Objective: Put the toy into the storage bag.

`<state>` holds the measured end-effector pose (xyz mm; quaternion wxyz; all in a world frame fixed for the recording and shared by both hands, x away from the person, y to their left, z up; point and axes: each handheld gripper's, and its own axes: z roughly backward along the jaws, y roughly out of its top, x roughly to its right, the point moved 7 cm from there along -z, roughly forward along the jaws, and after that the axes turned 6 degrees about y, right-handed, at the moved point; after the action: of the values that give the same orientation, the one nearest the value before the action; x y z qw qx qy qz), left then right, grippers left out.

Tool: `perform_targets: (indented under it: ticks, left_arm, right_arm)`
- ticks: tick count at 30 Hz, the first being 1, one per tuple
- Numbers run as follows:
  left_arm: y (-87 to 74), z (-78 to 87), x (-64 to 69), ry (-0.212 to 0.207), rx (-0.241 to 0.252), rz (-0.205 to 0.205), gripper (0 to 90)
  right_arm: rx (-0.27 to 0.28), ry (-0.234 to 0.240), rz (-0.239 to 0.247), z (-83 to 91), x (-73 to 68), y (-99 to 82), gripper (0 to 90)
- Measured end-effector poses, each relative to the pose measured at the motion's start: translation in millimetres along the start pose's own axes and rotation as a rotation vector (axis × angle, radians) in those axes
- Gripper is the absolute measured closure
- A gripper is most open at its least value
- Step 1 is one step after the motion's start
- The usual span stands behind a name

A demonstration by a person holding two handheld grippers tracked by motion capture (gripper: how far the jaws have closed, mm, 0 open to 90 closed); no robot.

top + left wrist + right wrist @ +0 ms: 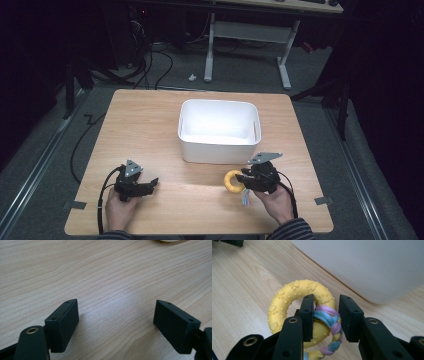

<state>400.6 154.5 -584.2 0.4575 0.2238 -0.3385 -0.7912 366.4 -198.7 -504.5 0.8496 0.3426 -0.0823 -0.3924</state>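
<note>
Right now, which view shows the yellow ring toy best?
The right gripper view: the yellow ring toy sits close up, its braided rope between the jaws. The high view shows it small beside the white bin.

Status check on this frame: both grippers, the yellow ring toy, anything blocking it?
Left gripper open, idle over bare table. Right gripper shut on ring toy at its braided rope. White bin just beyond; path looks clear.

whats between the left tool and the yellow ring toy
Nothing: in the high view, only bare wooden table lies between the left tool and the yellow ring toy, which the right tool holds.
</note>
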Motion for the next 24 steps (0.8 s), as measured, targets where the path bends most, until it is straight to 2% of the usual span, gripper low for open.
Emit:
perform_targets:
  ticks: [2, 7, 14, 19, 24]
  left_arm:
    - [0.0, 0.0, -0.1, 0.000, 0.000, 0.000, 20.8]
    - [0.0, 0.0, -0.2, 0.001, 0.000, 0.002, 20.8]
    - [-0.1, 0.1, 0.0, 0.002, -0.002, -0.001, 20.8]
    - [0.0, 0.0, -0.2, 0.002, 0.000, 0.001, 20.8]
    - [0.0, 0.0, -0.1, 0.002, 0.000, 0.000, 20.8]
  right_arm:
    - [0.004, -0.002, -0.016, 4.5, 3.9, -2.0, 66.4]
    - [0.007, -0.013, -0.011, 11.5, 6.9, -3.0, 66.4]
    - [0.020, -0.017, -0.034, 21.3, 13.6, -2.6, 66.4]
    - [0.023, -0.022, -0.021, 27.3, 14.0, -0.7, 66.4]
    - [0.033, -0.025, -0.024, 41.0, 15.1, 3.2, 66.4]
